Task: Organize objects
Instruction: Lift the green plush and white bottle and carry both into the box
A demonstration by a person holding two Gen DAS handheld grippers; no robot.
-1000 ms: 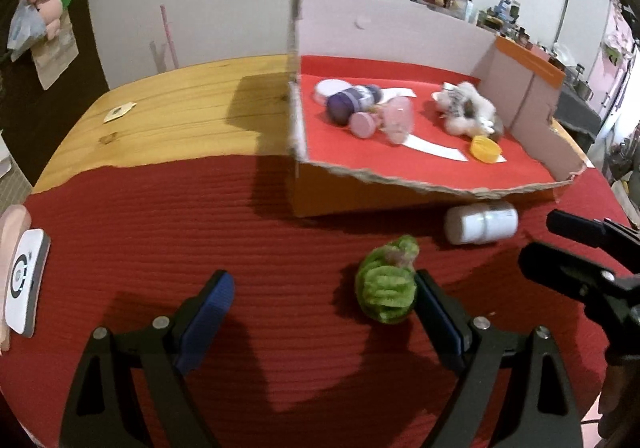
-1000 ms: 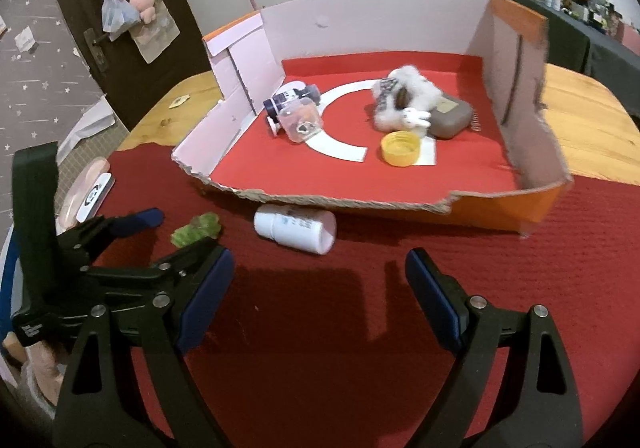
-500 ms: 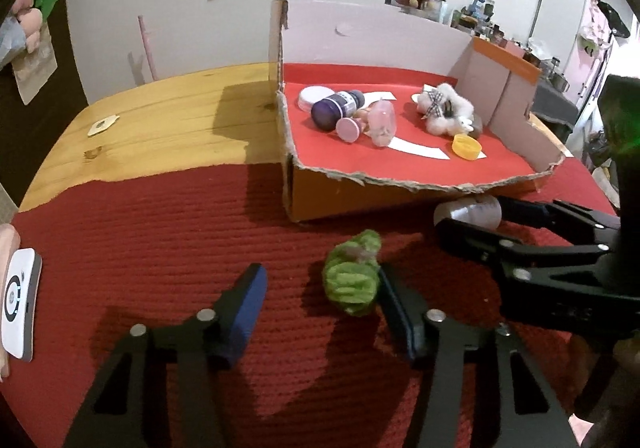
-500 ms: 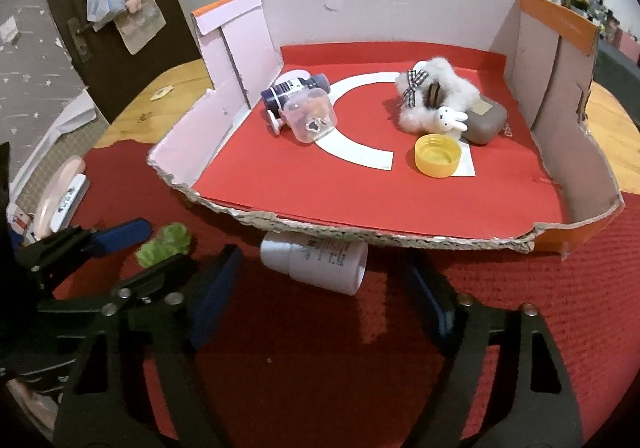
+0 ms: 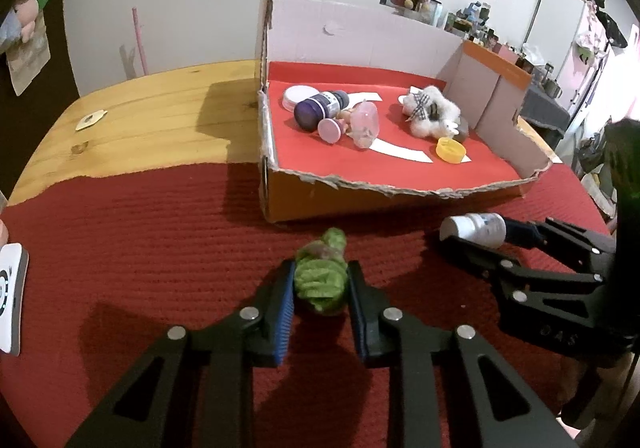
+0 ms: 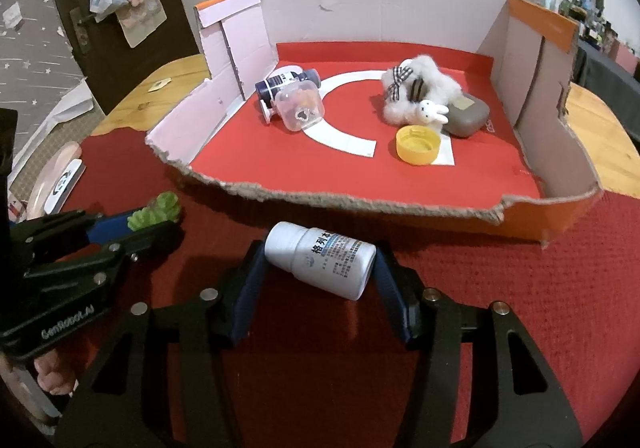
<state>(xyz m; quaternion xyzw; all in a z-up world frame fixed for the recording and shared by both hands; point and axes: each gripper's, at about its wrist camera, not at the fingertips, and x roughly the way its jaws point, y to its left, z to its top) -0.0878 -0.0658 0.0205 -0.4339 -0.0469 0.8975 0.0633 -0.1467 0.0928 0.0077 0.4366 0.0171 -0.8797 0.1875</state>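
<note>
Starting at the far left, a white device [image 5: 10, 298] with a round dark mark lies at the bench [image 5: 132, 120] edge, on the red cloth [image 5: 160, 232] that covers the near part of the wooden top. Your left hand-held gripper [image 5: 320, 286] has just been closing, and its blue pads now pinch the green crocheted toy [image 5: 322, 280] from both sides — the toy sits on the cloth, just near of the cardboard tray [image 5: 360, 204].

Behind it, the tray has a torn near edge and a red floor. On that floor, from left to right, lie a dark purple bottle [image 5: 318, 110] on its side with a white lid [image 5: 299, 95] beside it, a clear pink-tinted jar [image 5: 364, 124] touching the bottle, a white fluffy toy [image 5: 430, 114] with a checked bow, a grey-brown case [image 6: 466, 114] tucked against that toy, and a yellow cap [image 5: 450, 150] just near of them.

Further right, your right hand-held gripper [image 6: 318, 276] has also just been closing — the white pill bottle [image 6: 320, 258] lies on its side between the pads, on the cloth just near of the tray's torn edge. The left pad meets the bottle's cap end and the right pad its base; whether they already press firmly I cannot tell.
</note>
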